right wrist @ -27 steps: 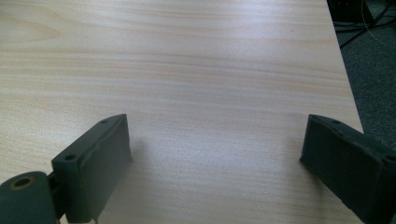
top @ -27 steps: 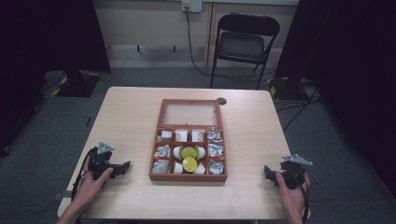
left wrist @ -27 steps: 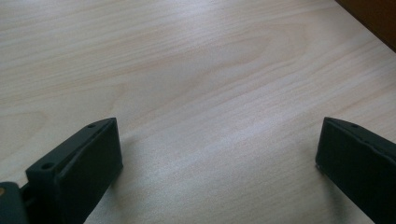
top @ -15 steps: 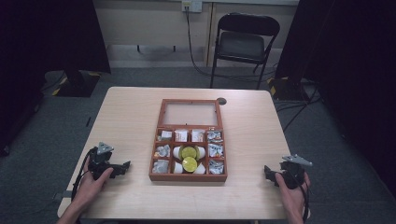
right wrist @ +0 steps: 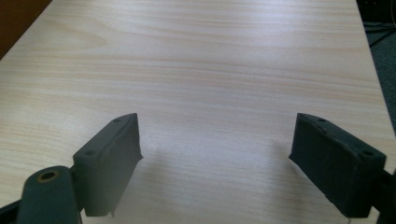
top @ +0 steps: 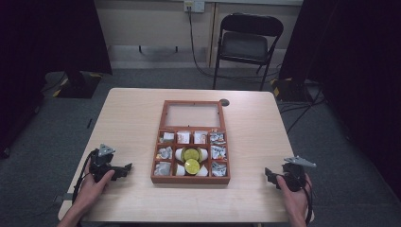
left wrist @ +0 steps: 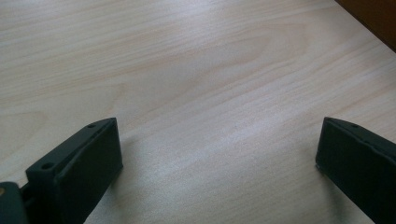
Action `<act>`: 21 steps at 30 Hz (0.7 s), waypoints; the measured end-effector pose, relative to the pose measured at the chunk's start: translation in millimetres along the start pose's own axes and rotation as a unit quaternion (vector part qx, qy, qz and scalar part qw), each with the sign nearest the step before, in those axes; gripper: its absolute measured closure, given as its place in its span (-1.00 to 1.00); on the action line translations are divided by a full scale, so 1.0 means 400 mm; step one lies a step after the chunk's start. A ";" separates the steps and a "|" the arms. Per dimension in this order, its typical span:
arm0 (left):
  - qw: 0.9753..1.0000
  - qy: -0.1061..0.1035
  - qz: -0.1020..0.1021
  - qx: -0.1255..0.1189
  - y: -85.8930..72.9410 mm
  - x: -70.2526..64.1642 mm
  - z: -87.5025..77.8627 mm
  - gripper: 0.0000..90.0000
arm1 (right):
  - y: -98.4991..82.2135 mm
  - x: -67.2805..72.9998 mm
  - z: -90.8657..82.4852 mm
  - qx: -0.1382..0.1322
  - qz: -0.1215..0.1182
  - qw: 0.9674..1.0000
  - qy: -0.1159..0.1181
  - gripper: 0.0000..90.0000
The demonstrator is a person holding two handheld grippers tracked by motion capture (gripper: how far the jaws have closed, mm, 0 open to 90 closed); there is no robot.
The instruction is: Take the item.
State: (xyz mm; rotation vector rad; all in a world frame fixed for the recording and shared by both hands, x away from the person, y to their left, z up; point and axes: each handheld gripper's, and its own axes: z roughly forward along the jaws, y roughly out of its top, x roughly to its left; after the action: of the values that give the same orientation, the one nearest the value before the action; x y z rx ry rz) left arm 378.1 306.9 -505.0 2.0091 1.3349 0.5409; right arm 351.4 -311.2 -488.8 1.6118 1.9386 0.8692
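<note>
While your left gripper (top: 124, 168) and right gripper (top: 268, 175) rest on the table (top: 127, 118) with jaws spread wide and holding nothing, the box (top: 191, 178) sits between them, so you are at the start: next, reach 1 gripper in to it.

a compartmented box (top: 190, 178) sits mid-desk (top: 132, 118), its raised lid (top: 192, 115) at the far side. two round tins (top: 191, 160) lie in its centre compartments. the left gripper (top: 124, 169) rests well left of it, the right gripper (top: 269, 175) well right. a chair (top: 248, 45) stands behind the desk.
</note>
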 end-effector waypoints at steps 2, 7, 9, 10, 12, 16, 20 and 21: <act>1.000 0.000 0.000 0.000 0.000 0.000 0.000 -1.00 | 0.002 0.006 -0.002 0.000 -0.003 1.000 0.003 -0.61; 1.000 0.000 -0.001 0.000 0.000 0.000 0.000 -1.00 | 0.007 0.018 -0.008 -0.002 -0.013 1.000 0.018 -0.54; 1.000 0.000 0.000 0.000 0.000 0.000 0.000 -1.00 | 0.011 0.023 -0.013 -0.010 -0.013 1.000 0.024 -0.50; 1.000 0.000 0.001 0.000 0.000 0.000 0.000 -1.00 | 0.013 0.027 -0.015 -0.012 -0.015 0.999 0.028 -0.51; 1.000 0.000 0.000 0.000 0.000 0.000 0.000 -1.00 | 0.017 0.036 -0.019 -0.015 -0.020 0.999 0.035 -0.50; 1.000 0.000 0.000 0.000 0.000 0.000 0.000 -1.00 | 0.026 0.061 -0.026 -0.020 -0.035 0.998 0.050 -0.50; 1.000 0.000 0.000 0.000 0.000 0.000 0.000 -1.00 | 0.036 0.085 -0.028 -0.022 -0.046 0.997 0.062 -0.50; 1.000 0.000 0.001 0.000 0.000 0.000 -0.001 -1.00 | 0.039 0.094 -0.030 -0.023 -0.050 0.996 0.066 -0.50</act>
State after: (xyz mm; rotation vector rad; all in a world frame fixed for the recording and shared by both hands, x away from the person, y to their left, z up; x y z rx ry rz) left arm 377.7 306.8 -504.9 2.0107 1.3345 0.5416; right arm 346.0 -274.6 -467.9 1.4499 2.0543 0.9929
